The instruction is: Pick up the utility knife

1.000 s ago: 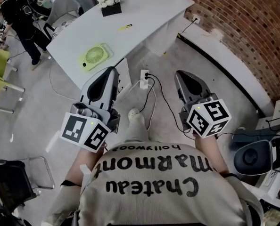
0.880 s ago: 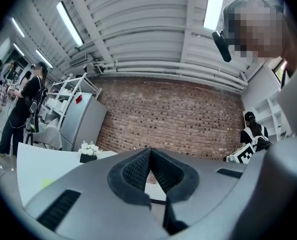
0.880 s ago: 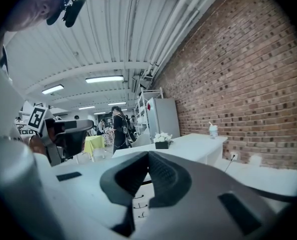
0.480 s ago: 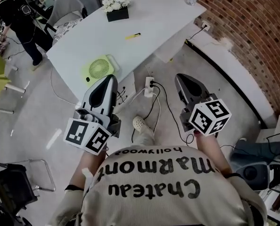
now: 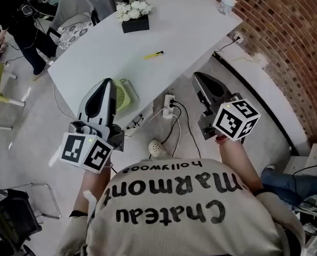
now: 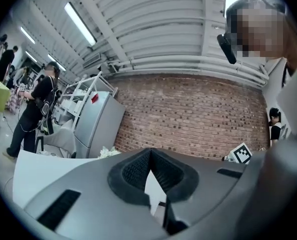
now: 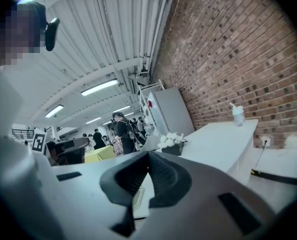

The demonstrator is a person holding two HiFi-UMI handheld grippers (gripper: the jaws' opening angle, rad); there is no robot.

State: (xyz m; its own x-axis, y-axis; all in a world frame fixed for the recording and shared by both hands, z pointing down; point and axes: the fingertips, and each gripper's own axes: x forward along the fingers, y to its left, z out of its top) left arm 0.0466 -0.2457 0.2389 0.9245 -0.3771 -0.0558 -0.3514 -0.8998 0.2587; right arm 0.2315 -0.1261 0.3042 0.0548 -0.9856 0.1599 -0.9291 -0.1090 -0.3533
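Head view: the utility knife [image 5: 153, 55] is lying flat on the white tabletop [image 5: 190, 20], out in the open, with the flower box [image 5: 134, 12] further back. It's up ahead of both tools and roughly between them. The left gripper [image 5: 108, 82] sits over the green fan [image 5: 125, 96] at the near edge, and the right gripper [image 5: 197, 76] is off the tabletop, above the floor. I'd call the right one a touch nearer, but it's close. The knife's long axis runs crosswise to both grippers, with the dark end toward the brick-wall side. I can't tell which end has the blade.

Left gripper view: the left gripper [image 6: 150, 151] has its fingers pressed together with nothing pinched. Can't spot the knife here.

Right gripper view: the right gripper [image 7: 148, 154] is the same deal, fingers closed up and empty. No knife visible, just tabletop [image 7: 213, 144] ahead.
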